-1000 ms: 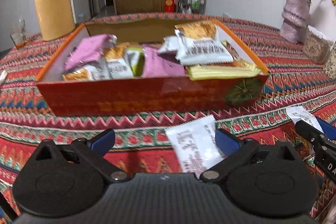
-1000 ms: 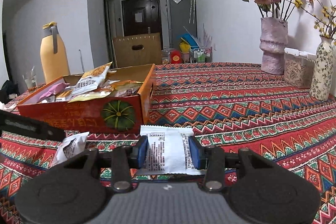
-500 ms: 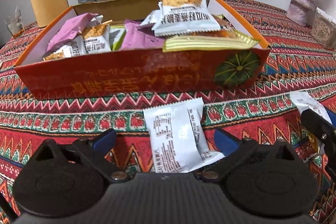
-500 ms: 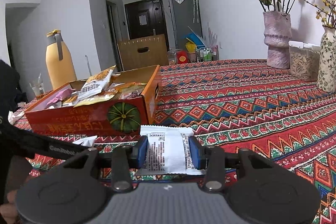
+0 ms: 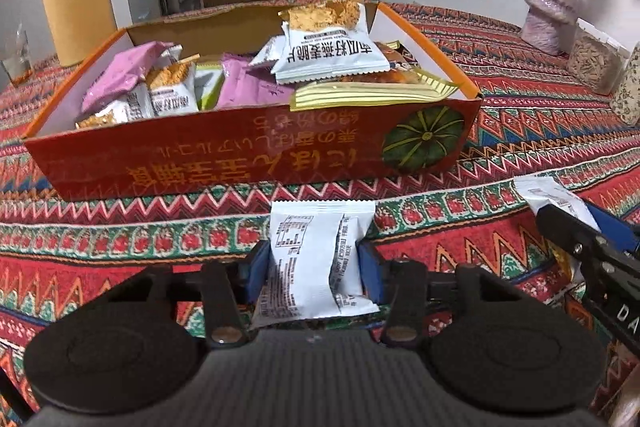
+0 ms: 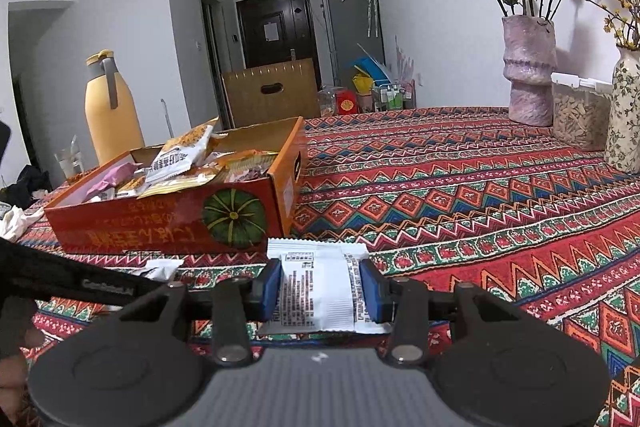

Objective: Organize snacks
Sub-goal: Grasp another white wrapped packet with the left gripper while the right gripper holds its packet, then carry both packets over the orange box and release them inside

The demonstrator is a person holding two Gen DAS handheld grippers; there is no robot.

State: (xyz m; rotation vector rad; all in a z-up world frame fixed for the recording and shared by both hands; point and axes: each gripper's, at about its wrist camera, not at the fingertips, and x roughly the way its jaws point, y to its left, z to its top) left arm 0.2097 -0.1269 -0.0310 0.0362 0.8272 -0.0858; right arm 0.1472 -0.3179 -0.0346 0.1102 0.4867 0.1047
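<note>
Left wrist view: the left gripper is seen with its 2 blue pads closing on a white snack packet; the packet is pinched between them and creased along its length, its far end reaching toward the near wall of the red cardboard box. The box is set on the patterned tablecloth, toward the table's far left side, and is filled with snack packets: pink ones at its left end, a white and orange one propped on top of the pile, a yellow one lying along the near wall. At the right edge of this view part of the right gripper is seen with a second white packet between its pads. Right wrist view: the right gripper is seen clamped on that second white packet, which is held flat by both blue pads just in front of the box's near right corner, where a green pumpkin picture is printed. The left gripper's black body crosses the lower left of this view. Along the table's far left edge a yellow jug is stood, and by its right edge a purple vase of dried roses, a clear container and a floral vase are lined up.
</note>
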